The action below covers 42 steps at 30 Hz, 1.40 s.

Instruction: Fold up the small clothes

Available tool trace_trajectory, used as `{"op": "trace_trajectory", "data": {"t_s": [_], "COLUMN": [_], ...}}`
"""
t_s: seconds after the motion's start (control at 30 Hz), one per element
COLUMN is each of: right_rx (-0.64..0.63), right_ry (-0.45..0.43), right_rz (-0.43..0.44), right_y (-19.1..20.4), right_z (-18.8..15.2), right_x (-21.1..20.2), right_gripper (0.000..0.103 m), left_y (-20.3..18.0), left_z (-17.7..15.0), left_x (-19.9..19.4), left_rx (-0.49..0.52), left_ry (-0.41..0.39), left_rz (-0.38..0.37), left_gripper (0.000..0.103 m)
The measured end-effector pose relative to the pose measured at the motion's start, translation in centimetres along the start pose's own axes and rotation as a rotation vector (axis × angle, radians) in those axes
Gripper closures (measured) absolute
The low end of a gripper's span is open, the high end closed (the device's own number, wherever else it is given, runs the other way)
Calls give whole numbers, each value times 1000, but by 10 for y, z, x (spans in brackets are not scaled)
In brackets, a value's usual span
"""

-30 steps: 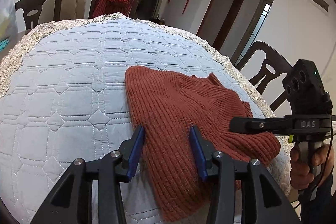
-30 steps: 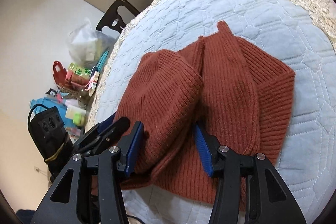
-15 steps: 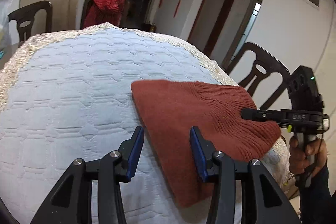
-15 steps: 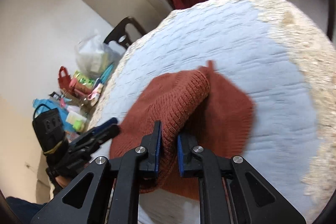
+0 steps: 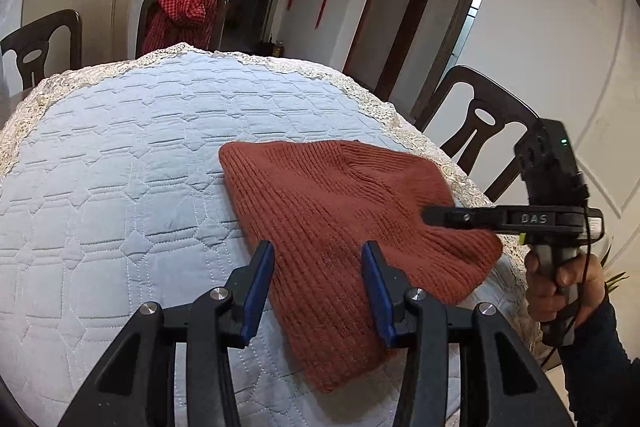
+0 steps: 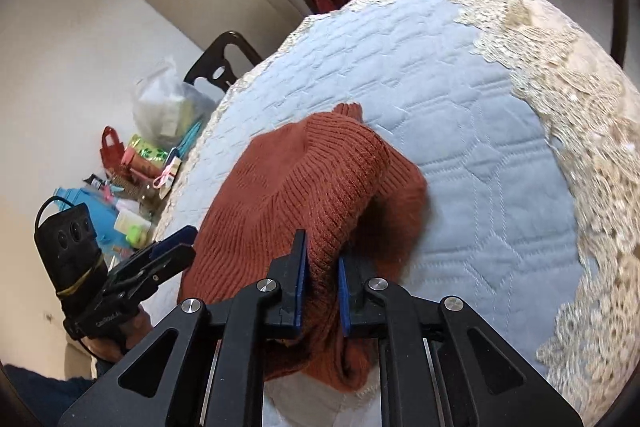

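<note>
A rust-red knitted sweater (image 5: 340,219) lies on the quilted light-blue table cover (image 5: 120,187), near its right edge. My left gripper (image 5: 318,283) is open and empty, its blue-padded fingers straddling the sweater's near left part just above it. My right gripper (image 6: 322,273) is shut on a ribbed fold of the sweater (image 6: 312,195) and holds that layer raised over the rest of the garment. In the left wrist view the right gripper (image 5: 430,217) reaches in from the right over the sweater. The left gripper also shows in the right wrist view (image 6: 176,247).
The cover has a cream lace border (image 6: 560,115) at the table's edges. Dark wooden chairs (image 5: 480,123) stand around the table; one carries a red checked cloth (image 5: 180,15). Bags and colourful clutter (image 6: 152,155) lie on the floor beyond the table's far side.
My right gripper closed on the sweater's fold and carried it up and over the garment, covering the earlier visible neckline. My left gripper stayed open and shifted slightly.
</note>
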State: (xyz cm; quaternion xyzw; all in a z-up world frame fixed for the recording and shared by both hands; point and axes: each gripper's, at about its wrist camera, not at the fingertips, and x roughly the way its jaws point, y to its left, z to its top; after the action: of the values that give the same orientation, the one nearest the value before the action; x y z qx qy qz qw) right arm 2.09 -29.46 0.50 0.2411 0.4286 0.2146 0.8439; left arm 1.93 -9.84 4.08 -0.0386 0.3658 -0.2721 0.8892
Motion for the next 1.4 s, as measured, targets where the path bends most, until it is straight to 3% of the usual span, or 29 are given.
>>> {"op": "trace_trajectory", "data": {"t_s": [0.1,0.2,0.33,0.4,0.5,0.53,0.57,0.67,0.97,1.1,1.27,1.4], "right_rx": [42,35,-107,-198,-257,-251,-243,-178,-203,-163,-125,-125], "right_ry": [-1,-72,-151,-114,-35,-21,-15,-52,-145,-123,-154,-142], "right_rz": [1,-50,-25,-25,-109,-138,-175,-111,-125,-154,-119,-127], "right_y": [-14,-11,32,56,58,51,42,27,47,32,17,25], "right_z": [-4,-7,-16,-27,-42,-46,-50,-53,-39,-34,-42,-29], "right_x": [-7,-33,-60,-50,-25,-20,-16,-23,-36,-14,-14,-15], "right_gripper": [79,79,79,79,81,85,102,101,98,98,98,98], "left_y": [-4,-5,-10,-12,-12,-10,-8,-6,-16,-14,-18,-14], "left_z": [-4,-6,-6,-9,-18,-22,-25,-26,5,0,-11,5], "left_x": [2,0,-5,-6,-3,0,2,-1,-8,21,18,16], "left_rx": [12,22,37,46,49,48,45,34,45,41,67,35], "left_ry": [13,14,0,-3,10,20,25,24,-48,14,-9,-6], "left_rz": [-7,-3,-9,3,18,23,25,19,1,26,53,34], "left_gripper": [55,57,63,65,66,66,66,66,66,66,66,66]}}
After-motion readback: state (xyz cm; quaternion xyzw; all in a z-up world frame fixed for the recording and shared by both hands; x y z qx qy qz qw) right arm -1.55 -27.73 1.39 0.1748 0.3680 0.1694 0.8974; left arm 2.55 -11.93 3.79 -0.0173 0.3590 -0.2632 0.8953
